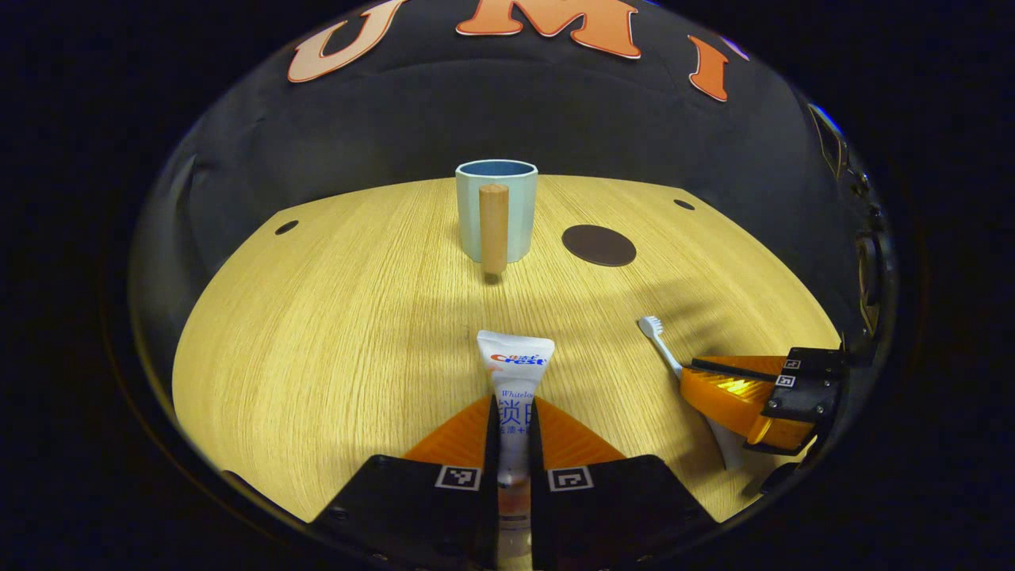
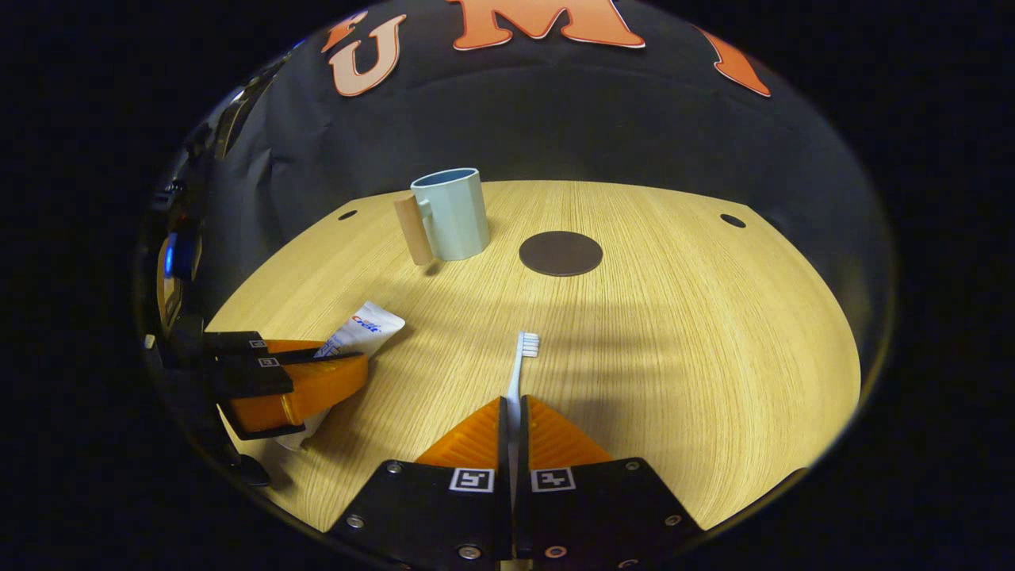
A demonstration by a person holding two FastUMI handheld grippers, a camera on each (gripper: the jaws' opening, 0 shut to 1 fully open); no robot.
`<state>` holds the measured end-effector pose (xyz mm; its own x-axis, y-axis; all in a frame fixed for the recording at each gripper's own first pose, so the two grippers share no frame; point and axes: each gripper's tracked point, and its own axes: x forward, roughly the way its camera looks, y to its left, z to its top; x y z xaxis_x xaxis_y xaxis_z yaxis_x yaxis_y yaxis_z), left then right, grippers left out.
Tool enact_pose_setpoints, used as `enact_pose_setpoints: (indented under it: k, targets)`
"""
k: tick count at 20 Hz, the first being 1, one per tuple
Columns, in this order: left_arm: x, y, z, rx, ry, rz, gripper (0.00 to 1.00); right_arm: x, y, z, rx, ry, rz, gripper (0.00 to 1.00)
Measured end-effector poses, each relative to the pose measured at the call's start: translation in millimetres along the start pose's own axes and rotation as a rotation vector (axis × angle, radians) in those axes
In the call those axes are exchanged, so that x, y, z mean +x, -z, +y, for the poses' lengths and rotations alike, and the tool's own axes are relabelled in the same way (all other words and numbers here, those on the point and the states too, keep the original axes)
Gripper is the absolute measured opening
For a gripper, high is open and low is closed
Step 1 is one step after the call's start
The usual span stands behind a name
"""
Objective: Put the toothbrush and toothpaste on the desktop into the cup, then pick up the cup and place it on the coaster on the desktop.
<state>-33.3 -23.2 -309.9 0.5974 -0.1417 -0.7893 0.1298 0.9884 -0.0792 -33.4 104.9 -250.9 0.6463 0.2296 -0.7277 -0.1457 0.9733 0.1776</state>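
The left gripper is clamping the toothpaste near the table's front edge; the right gripper is pinching the toothbrush, apparently lying flat. The cup is standing at the far side, the coaster just right of it.

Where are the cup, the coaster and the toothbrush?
cup [image 1: 515,210], left gripper view, on its side wall
coaster [image 2: 561,253], right gripper view, on its centre
toothbrush [image 2: 528,344], right gripper view, on its bristle head
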Motion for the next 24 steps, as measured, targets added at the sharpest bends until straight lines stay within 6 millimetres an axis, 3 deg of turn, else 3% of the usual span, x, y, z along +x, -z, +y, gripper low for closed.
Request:
enact_pose_setpoints:
  k: [6,13,16,19,21,24]
  targets:
    - [-8.6,-7.0,0.7,-0.020,0.066,-0.068,0.11,-7.7,-11.7,-3.2,0.061,-0.034,-0.044,0.02]
    - [-22.4,-24.8,8.0,-0.011,0.074,-0.184,0.11,-27.4,-41.4,-12.4,0.098,-0.063,-0.141,0.01]
    - [-32.6,-44.5,11.0,-0.018,0.071,-0.268,0.11,-40.0,-59.2,-12.7,0.086,-0.078,-0.214,0.01]
    - [-55.0,-80.2,11.0,-0.019,0.065,-0.364,0.11,-49.1,-74.8,-12.6,0.063,-0.080,-0.271,0.01]
    - [-58.3,-90.4,11.2,-0.024,0.067,-0.417,0.11,-56.3,-87.6,-13.2,0.057,-0.083,-0.308,0.01]
    - [-67.8,-125.5,13.1,-0.023,0.067,-0.487,0.11,-63.0,-106.7,-15.2,0.043,-0.080,-0.357,0.01]
